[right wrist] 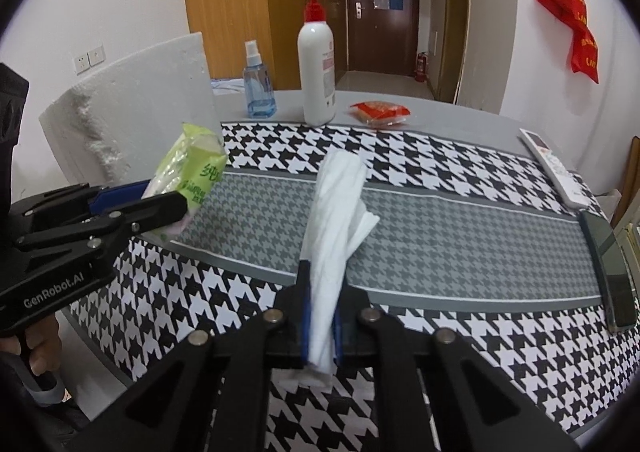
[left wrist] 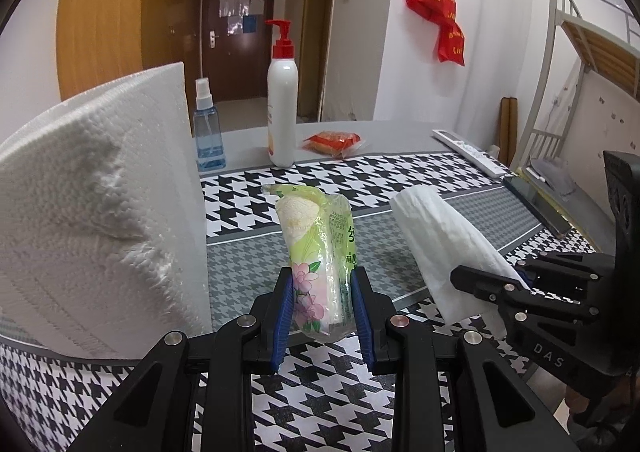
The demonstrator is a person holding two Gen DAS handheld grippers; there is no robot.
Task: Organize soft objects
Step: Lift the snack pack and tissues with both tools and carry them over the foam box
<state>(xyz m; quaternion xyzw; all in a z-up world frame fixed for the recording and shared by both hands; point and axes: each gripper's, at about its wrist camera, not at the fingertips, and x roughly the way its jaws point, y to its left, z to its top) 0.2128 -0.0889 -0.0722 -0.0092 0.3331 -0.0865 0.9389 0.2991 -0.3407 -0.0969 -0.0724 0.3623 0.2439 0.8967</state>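
Note:
My left gripper (left wrist: 322, 308) is shut on a green floral tissue pack (left wrist: 316, 252), which stands up between the blue pads above the houndstooth cloth (left wrist: 312, 392). The same pack (right wrist: 192, 172) shows at the left of the right wrist view, clamped in the left gripper (right wrist: 160, 198). My right gripper (right wrist: 320, 316) is shut on a white crumpled tissue (right wrist: 336, 220) that sticks out forward past the fingers. That tissue (left wrist: 444, 252) and the right gripper (left wrist: 496, 284) appear at the right of the left wrist view. A big white paper towel roll (left wrist: 92, 212) stands close on the left.
At the back of the table stand a blue spray bottle (left wrist: 209, 132) and a white pump bottle with a red top (left wrist: 282, 100), with a red snack packet (left wrist: 334, 142) beside them. A white remote (right wrist: 556, 168) and a dark phone (right wrist: 612, 272) lie at the right edge.

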